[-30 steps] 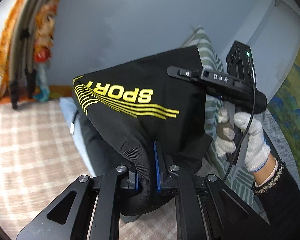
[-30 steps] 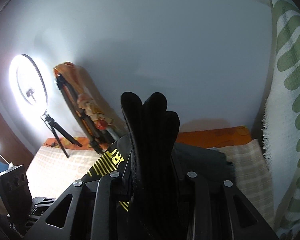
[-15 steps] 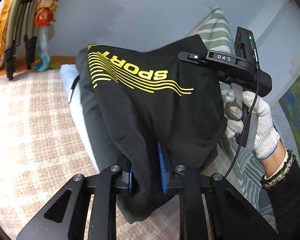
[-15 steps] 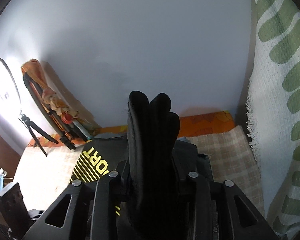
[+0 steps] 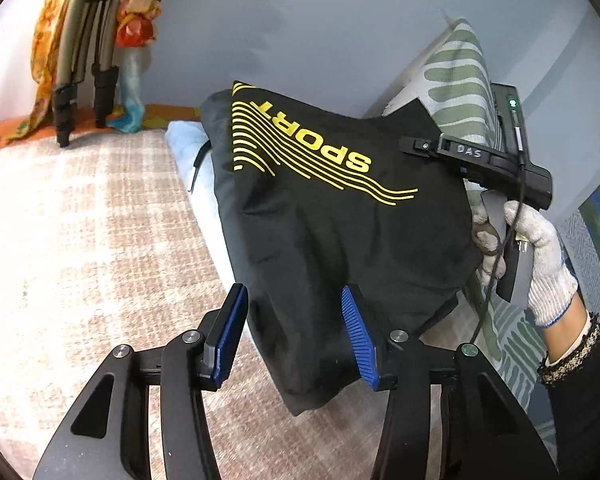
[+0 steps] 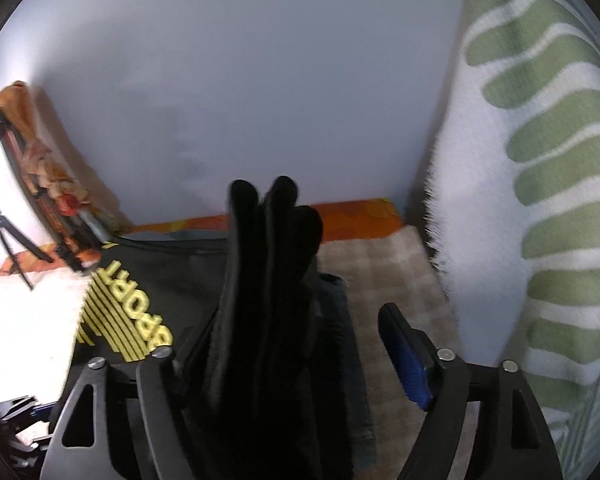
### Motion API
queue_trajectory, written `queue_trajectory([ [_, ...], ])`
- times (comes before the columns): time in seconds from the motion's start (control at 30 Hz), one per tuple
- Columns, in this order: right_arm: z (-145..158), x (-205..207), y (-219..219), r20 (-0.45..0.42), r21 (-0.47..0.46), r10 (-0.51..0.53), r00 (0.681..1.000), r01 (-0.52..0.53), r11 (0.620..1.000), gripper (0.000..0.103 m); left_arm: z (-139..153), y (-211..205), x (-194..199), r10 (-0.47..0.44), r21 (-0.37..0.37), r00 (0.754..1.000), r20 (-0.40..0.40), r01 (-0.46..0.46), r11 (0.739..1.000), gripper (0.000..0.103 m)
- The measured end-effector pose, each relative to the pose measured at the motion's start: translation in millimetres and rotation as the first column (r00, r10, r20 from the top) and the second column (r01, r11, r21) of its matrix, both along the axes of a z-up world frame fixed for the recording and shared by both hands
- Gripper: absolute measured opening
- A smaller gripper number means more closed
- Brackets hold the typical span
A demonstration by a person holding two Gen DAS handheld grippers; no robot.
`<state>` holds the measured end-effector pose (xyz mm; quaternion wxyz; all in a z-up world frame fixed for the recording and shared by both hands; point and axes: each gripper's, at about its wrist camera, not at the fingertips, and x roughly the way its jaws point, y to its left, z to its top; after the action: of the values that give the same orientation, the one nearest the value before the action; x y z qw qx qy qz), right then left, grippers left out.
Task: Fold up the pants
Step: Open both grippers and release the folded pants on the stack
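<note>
The black pants (image 5: 332, 216) with a yellow SPORT print lie folded on a stack of folded clothes. My left gripper (image 5: 296, 332) is open, its blue pads either side of the near fold; the cloth still drapes between them. My right gripper (image 5: 416, 146) shows in the left wrist view at the pants' far right corner, held by a gloved hand. In the right wrist view my right gripper (image 6: 300, 340) is open, with a bunched black fold (image 6: 268, 280) standing between the jaws against the left side; the right pad (image 6: 406, 360) is bare.
A light blue folded garment (image 5: 198, 184) lies under the pants on a checked beige blanket (image 5: 80, 240). A green-and-white striped cushion (image 6: 540, 160) stands at the right. Tripod legs and orange cloth (image 5: 76, 60) lean on the back wall.
Both grippers have opened and let go of the pants. The pants have come down onto the stack of clothes.
</note>
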<state>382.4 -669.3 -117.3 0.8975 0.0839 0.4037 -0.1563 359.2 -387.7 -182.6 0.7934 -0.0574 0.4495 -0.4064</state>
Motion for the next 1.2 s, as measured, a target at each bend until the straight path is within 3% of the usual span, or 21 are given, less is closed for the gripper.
queue_trajectory([
  [0.17, 6, -7, -4, 0.028, 0.013, -0.044, 0.999, 0.044, 0.999, 0.086, 7, 14, -9, -0.013, 0.01, 1.0, 0.028, 0.013, 1.0, 0.047],
  [0.3, 20, -19, -13, 0.096, 0.102, -0.085, 0.992, 0.075, 0.992, 0.088, 15, 23, -15, -0.013, 0.013, 0.999, 0.05, 0.012, 1.0, 0.047],
  [0.6, 41, -48, -2, 0.111, 0.046, -0.134, 0.985, 0.13, 0.99, 0.092, 39, 37, -29, 0.0, 0.005, 0.996, 0.093, -0.001, 1.0, 0.047],
  [0.87, 55, -74, 35, 0.14, 0.036, -0.096, 0.985, 0.092, 0.995, 0.093, 66, 62, -49, 0.012, -0.009, 0.987, 0.16, -0.011, 1.0, 0.055],
  [1.0, 65, -87, 63, 0.237, 0.014, -0.019, 0.971, 0.016, 1.0, 0.092, 76, 76, -62, 0.003, -0.006, 0.984, 0.179, -0.002, 1.0, 0.055],
  [1.03, 68, -87, 70, 0.261, 0.0, 0.01, 0.965, -0.011, 1.0, 0.087, 79, 80, -66, 0.001, 0.003, 0.98, 0.199, -0.001, 1.0, 0.055],
  [1.1, 68, -81, 79, 0.277, -0.008, 0.057, 0.959, -0.057, 0.998, 0.064, 82, 87, -70, 0.001, 0.005, 0.976, 0.217, -0.002, 1.0, 0.055],
  [1.13, 66, -75, 79, 0.27, 0.006, 0.077, 0.96, -0.082, 0.997, 0.045, 83, 92, -71, 0.004, 0.003, 0.976, 0.218, -0.004, 1.0, 0.055],
  [1.17, 62, -67, 79, 0.259, 0.025, 0.091, 0.961, -0.101, 0.995, 0.037, 83, 96, -71, 0.007, 0.002, 0.976, 0.219, -0.008, 1.0, 0.055],
  [1.2, 57, -59, 77, 0.252, 0.038, 0.096, 0.963, -0.109, 0.993, 0.037, 84, 100, -71, 0.01, 0.002, 0.975, 0.221, -0.01, 1.0, 0.055],
])
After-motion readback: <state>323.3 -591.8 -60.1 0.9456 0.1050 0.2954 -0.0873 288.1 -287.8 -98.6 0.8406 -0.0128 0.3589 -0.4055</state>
